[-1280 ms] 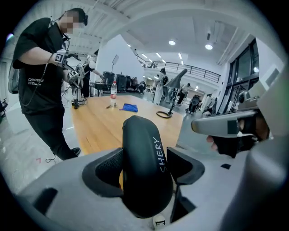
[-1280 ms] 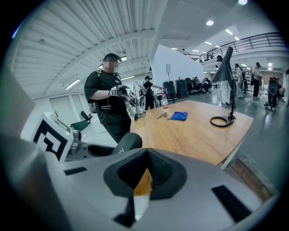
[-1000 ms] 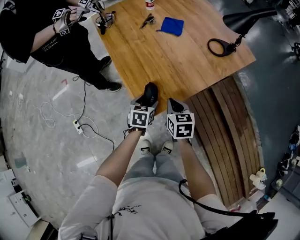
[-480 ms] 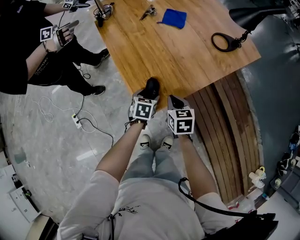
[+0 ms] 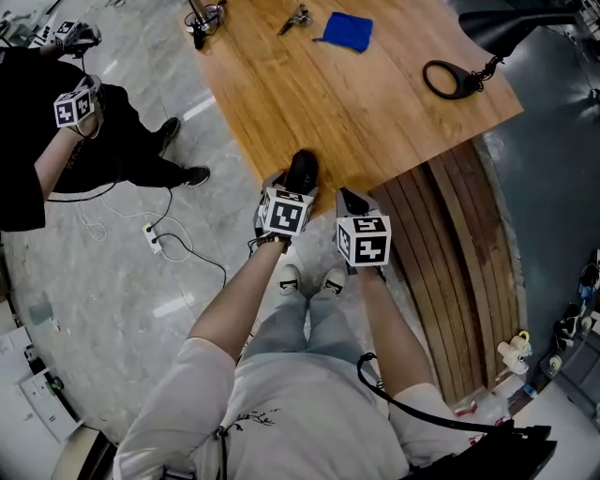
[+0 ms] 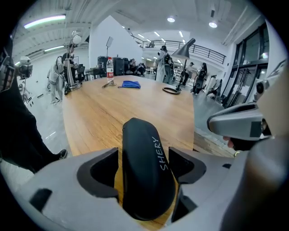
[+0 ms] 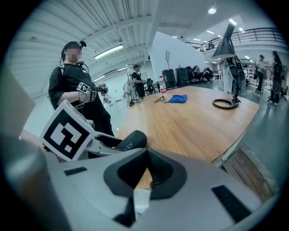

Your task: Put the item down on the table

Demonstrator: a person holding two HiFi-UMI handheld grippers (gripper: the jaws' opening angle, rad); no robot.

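Observation:
A black oblong case [image 6: 146, 173] with white lettering lies between the pads of my left gripper [image 6: 143, 158], over the near edge of the wooden table [image 6: 135, 106]. That gripper's jaws are opening: a strip of wood shows between the left pad and the case. In the head view the case [image 5: 301, 171] pokes out ahead of the left gripper [image 5: 289, 195] at the table's near corner. My right gripper [image 5: 352, 202] is just to its right, at the table edge. Its jaws [image 7: 145, 155] are shut with nothing in them. The case [image 7: 130, 141] shows to its left.
On the far end of the table lie a blue cloth [image 5: 343, 31], a small metal tool [image 5: 296, 17] and a black ring on a chain [image 5: 444, 79]. A person in black [image 5: 56, 141] stands at the left. A cable and power strip [image 5: 155, 246] lie on the floor. Wooden slats [image 5: 450, 262] run under the table's right side.
The person in black has moved away from the table toward the left. Both grippers and the case stay at the table's near corner.

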